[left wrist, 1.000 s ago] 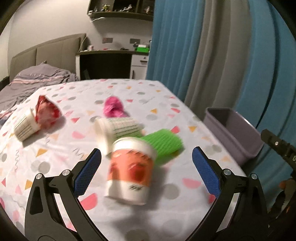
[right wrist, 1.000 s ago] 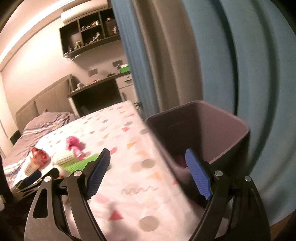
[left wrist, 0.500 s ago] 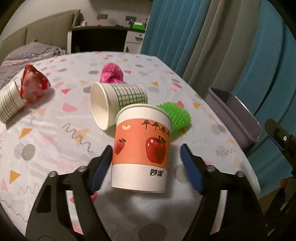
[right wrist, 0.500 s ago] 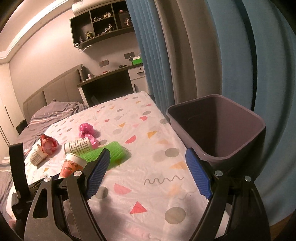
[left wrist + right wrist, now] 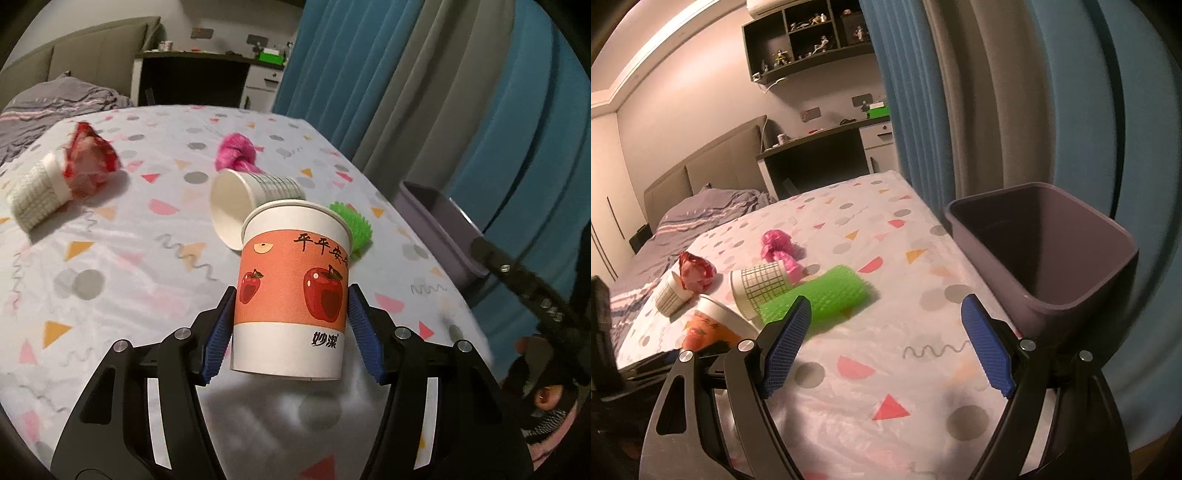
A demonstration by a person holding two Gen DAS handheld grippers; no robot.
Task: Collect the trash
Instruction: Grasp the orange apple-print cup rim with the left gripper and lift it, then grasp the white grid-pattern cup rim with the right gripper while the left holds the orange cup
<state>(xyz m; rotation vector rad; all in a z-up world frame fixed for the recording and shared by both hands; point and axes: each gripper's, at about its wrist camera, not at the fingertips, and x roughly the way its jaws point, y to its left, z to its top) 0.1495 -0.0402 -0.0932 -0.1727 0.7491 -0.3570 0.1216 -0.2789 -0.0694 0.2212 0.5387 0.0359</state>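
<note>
An orange paper cup with red apples (image 5: 291,258) stands upright on the patterned tablecloth (image 5: 129,280). My left gripper (image 5: 291,295) is around its lower half, jaws closing, and both blue pads touch the cup's sides. The same cup (image 5: 713,325) shows at the lower left of the right wrist view. My right gripper (image 5: 886,306) hovers open over the cloth with nothing between its fingers, just left of the purple bin (image 5: 1015,240). The bin (image 5: 436,210) stands off the table's right edge.
Behind the apple cup lie a checked paper cup (image 5: 251,192) on its side, a green spiky roll (image 5: 351,225) and a pink crumpled bag (image 5: 236,153). At the far left lie a red wrapper (image 5: 88,162) and another checked cup (image 5: 37,192). Curtains hang on the right.
My left gripper came forward around the apple cup and its jaws narrowed from wide apart onto the cup's sides. The right wrist view swung from the bin towards the table.
</note>
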